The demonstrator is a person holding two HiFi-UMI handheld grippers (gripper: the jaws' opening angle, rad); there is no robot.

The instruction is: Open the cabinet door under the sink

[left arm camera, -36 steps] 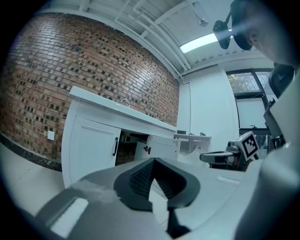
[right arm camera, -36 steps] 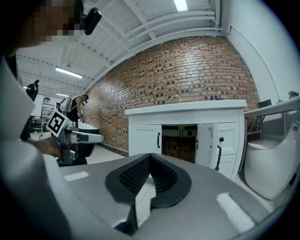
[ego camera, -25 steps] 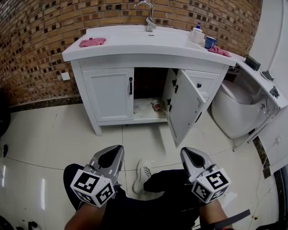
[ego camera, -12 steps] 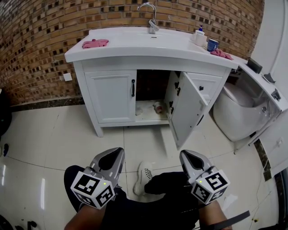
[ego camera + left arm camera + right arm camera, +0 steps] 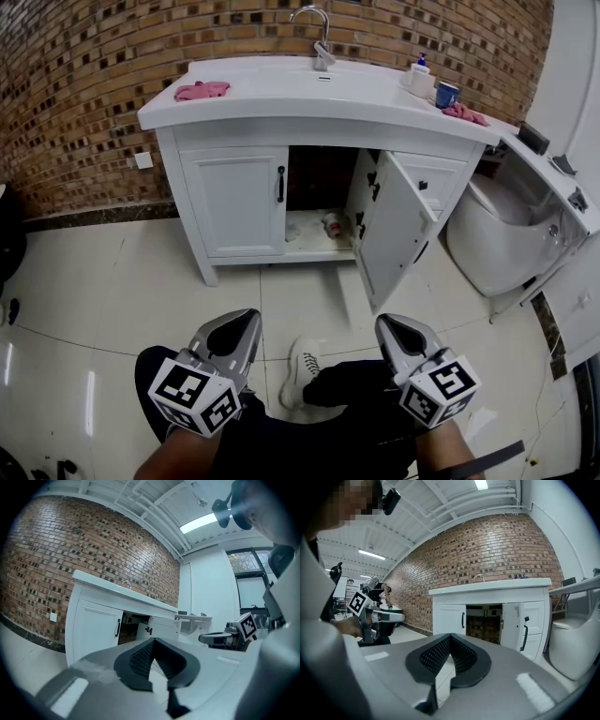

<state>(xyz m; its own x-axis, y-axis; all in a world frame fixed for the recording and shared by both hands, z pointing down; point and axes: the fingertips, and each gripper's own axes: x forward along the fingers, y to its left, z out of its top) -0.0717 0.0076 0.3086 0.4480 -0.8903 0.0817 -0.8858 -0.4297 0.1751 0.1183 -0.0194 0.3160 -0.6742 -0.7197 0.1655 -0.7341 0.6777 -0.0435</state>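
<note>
Cabinet door (image 5: 396,230) under the sink (image 5: 281,89) was found swung well out on its right-hand hinges, with the dark interior exposed. The neighbouring left door (image 5: 236,202) was seen shut. Both tools were held low and well apart from the vanity: left gripper (image 5: 244,323) and right gripper (image 5: 390,326), each with jaws pressed together and nothing caught between them. The opening was judged done or nearly so. Risks were noted. The door could be drawn back shut by its hinges if left unattended. Its handle side, turned toward the white fixture (image 5: 506,234), could be knocked against that if pushed further. A small container (image 5: 331,223) on the cabinet floor could be tipped by a careless reach inside.
</note>
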